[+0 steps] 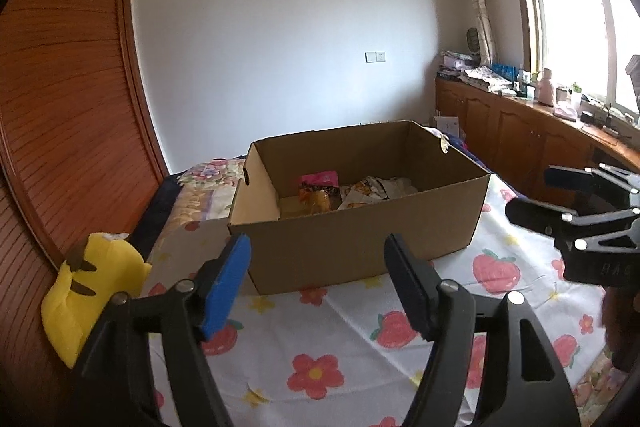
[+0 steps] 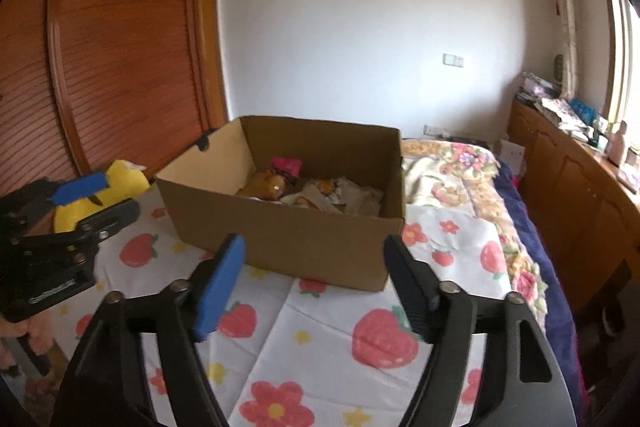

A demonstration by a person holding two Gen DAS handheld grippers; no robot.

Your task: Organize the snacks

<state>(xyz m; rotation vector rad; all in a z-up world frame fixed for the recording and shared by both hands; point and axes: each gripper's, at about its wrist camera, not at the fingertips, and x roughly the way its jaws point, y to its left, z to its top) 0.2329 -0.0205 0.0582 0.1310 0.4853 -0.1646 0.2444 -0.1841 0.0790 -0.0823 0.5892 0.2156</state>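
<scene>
An open brown cardboard box point(image 1: 352, 239) point(image 2: 288, 231) stands on the bed's strawberry-print sheet. Inside lie a pink-topped bag of orange snacks point(image 1: 318, 193) point(image 2: 280, 177) and pale crumpled snack packets point(image 1: 370, 191) point(image 2: 336, 197). My left gripper point(image 1: 318, 279) hangs open in front of the box's near wall, nothing between its fingers. My right gripper point(image 2: 314, 281) is open too, empty, just short of the box's near corner. Each gripper also shows in the other's view: the right gripper point(image 1: 560, 195) at the right edge, the left gripper point(image 2: 90, 197) at the left edge.
A yellow plush toy point(image 1: 90, 287) point(image 2: 116, 187) lies at the bed's left edge by the wooden wardrobe point(image 1: 68, 87). A floral quilt point(image 2: 460, 175) lies bunched behind and right of the box. Wooden cabinets point(image 1: 520, 139) with clutter run under the window on the right.
</scene>
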